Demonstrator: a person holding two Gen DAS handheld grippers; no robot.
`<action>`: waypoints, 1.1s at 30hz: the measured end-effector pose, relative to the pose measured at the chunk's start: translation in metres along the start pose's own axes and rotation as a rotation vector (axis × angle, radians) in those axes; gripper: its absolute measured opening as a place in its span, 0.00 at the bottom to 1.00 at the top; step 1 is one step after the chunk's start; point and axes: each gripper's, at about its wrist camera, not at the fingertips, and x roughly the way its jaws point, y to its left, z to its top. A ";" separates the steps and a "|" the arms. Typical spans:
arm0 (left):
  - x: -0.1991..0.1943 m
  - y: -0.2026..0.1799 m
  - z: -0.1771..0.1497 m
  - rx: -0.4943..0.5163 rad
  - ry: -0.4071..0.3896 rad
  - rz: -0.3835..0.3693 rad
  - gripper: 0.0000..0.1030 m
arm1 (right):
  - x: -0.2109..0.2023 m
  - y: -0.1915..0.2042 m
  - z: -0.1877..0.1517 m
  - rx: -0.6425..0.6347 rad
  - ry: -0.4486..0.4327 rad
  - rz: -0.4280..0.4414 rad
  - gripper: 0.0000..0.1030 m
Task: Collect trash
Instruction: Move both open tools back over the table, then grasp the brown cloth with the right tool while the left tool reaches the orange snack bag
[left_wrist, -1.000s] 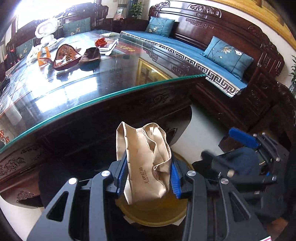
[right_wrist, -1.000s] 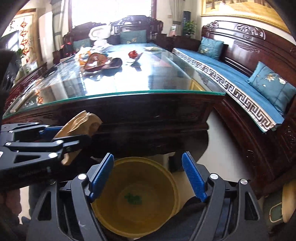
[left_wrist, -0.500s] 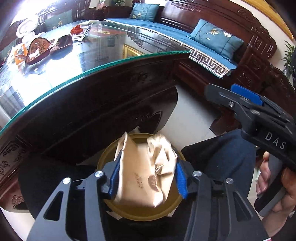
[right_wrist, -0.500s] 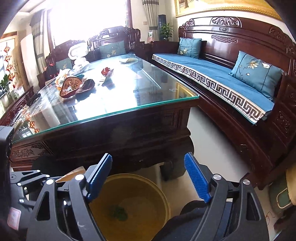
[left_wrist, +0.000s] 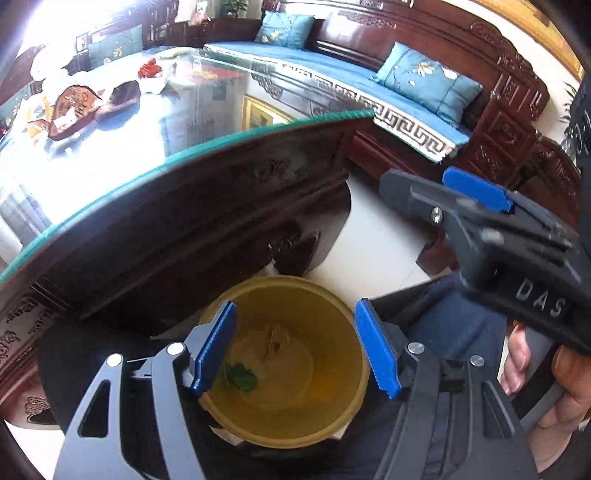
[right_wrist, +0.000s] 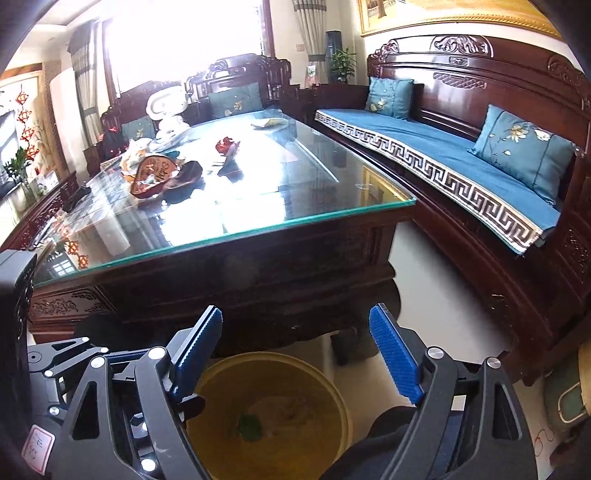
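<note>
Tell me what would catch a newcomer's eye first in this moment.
The round yellow plastic bin on the floor, directly under the left gripper, whose jaws are opening with nothing between them; crumpled tan paper lies inside. Behind it stands the long dark carved wooden table with a glass top, and beside that the blue-cushioned carved bench.

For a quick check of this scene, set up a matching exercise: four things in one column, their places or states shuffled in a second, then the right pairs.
Things:
1. yellow bin
2. crumpled paper bag
3. left gripper
4. red wrapper

Places or states:
A. lying at the bottom of the bin, beside a green scrap
B. on the glass tabletop, far from the bin
C. on the floor by the near end of the table
D. above the bin, jaws opening with nothing between them

Pairs: 1-C, 2-A, 3-D, 4-B
</note>
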 end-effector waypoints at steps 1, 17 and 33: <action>-0.004 0.005 0.004 -0.008 -0.019 0.019 0.64 | 0.001 0.004 0.004 -0.007 -0.005 0.014 0.77; -0.036 0.166 0.101 -0.247 -0.239 0.338 0.66 | 0.099 0.108 0.119 -0.143 -0.039 0.189 0.76; 0.005 0.267 0.151 -0.337 -0.202 0.397 0.66 | 0.225 0.151 0.167 -0.166 0.148 0.197 0.76</action>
